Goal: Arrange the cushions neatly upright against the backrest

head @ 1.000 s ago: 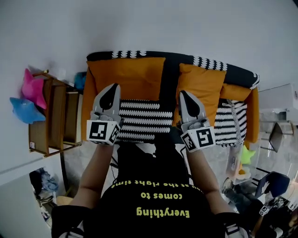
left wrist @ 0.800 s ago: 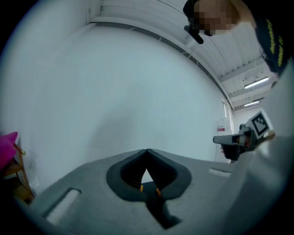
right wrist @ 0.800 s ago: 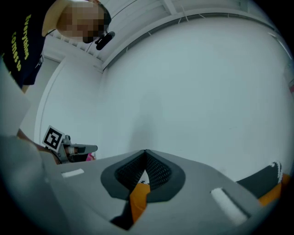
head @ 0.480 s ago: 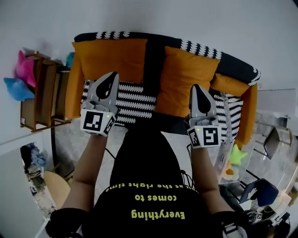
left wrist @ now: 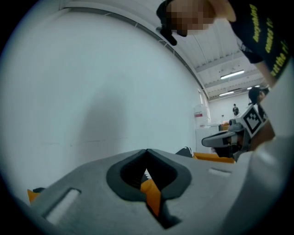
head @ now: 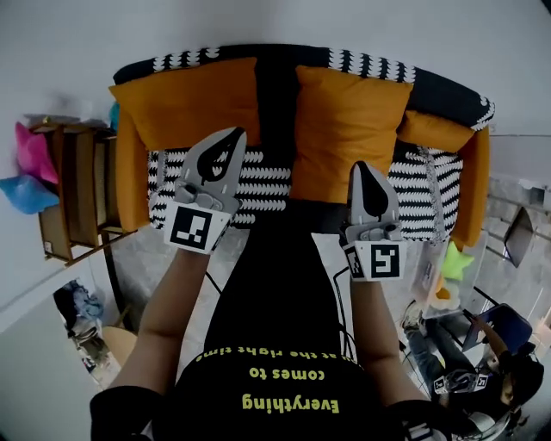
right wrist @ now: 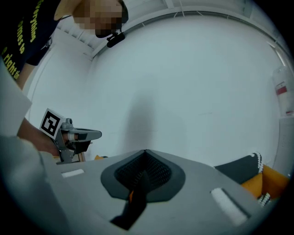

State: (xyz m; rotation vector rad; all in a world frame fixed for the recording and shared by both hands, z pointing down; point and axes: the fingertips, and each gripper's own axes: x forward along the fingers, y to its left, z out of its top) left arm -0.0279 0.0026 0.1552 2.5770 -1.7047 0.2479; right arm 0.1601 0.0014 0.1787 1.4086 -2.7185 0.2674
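Two large orange cushions stand upright against the backrest of a black-and-white patterned sofa (head: 258, 185): the left cushion (head: 185, 99) and the right cushion (head: 349, 121). A smaller orange cushion (head: 435, 129) sits in the right corner. My left gripper (head: 236, 133) is shut and empty, its tip in front of the left cushion's lower edge. Below the right cushion, my right gripper (head: 360, 164) is also shut and holds nothing. Its own view shows the left gripper (left wrist: 147, 150) aimed at the white wall, with orange fabric visible below the jaws. The right gripper (right wrist: 145, 151) points the same way.
A wooden shelf (head: 82, 189) stands left of the sofa with a pink star toy (head: 30, 151) and a blue one (head: 21, 194). A green star toy (head: 454, 261) and clutter lie on the floor at the right. A white wall (head: 275, 21) rises behind the sofa.
The sofa has slid upward in the head view and the right cushion now shows fuller. Both grippers shifted with the view and stay shut and empty.
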